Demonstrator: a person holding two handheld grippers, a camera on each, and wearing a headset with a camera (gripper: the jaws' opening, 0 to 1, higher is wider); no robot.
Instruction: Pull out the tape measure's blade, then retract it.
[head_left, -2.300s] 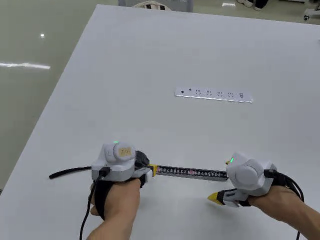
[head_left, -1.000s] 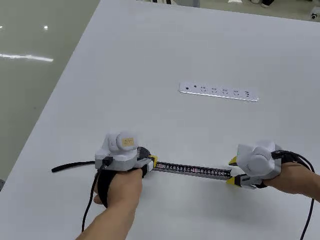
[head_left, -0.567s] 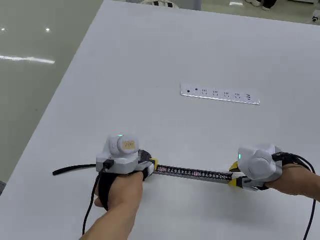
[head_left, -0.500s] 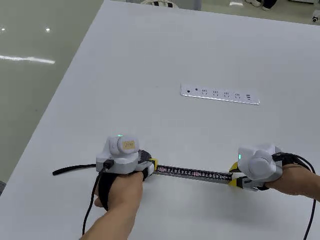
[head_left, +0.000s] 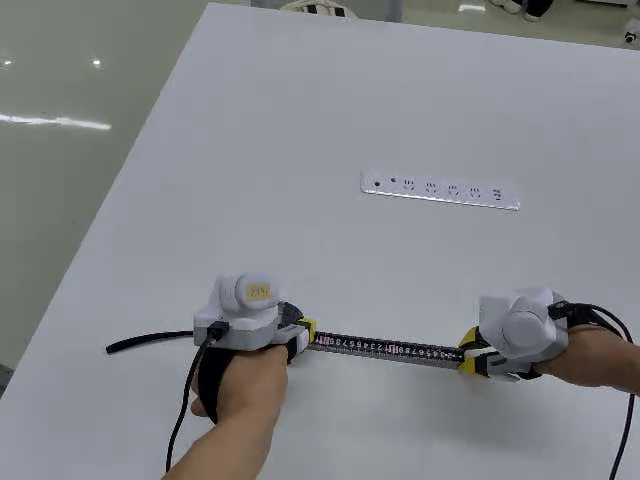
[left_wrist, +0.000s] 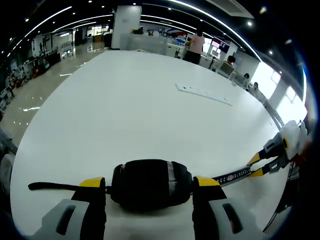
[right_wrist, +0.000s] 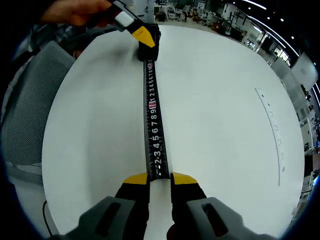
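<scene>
My left gripper (head_left: 297, 336) pinches the black tape measure case (left_wrist: 150, 184), which rests on the white table (head_left: 330, 110). My right gripper (right_wrist: 160, 178) is pressed on the end of the blade (right_wrist: 152, 115), which lies stretched flat between the two.

— What can't you see?
— In my head view the left gripper (head_left: 300, 335) covers most of the round black tape measure case (head_left: 286, 312). The black numbered blade (right_wrist: 154, 115) ends hidden between the right gripper's (right_wrist: 159, 177) jaws.
</scene>
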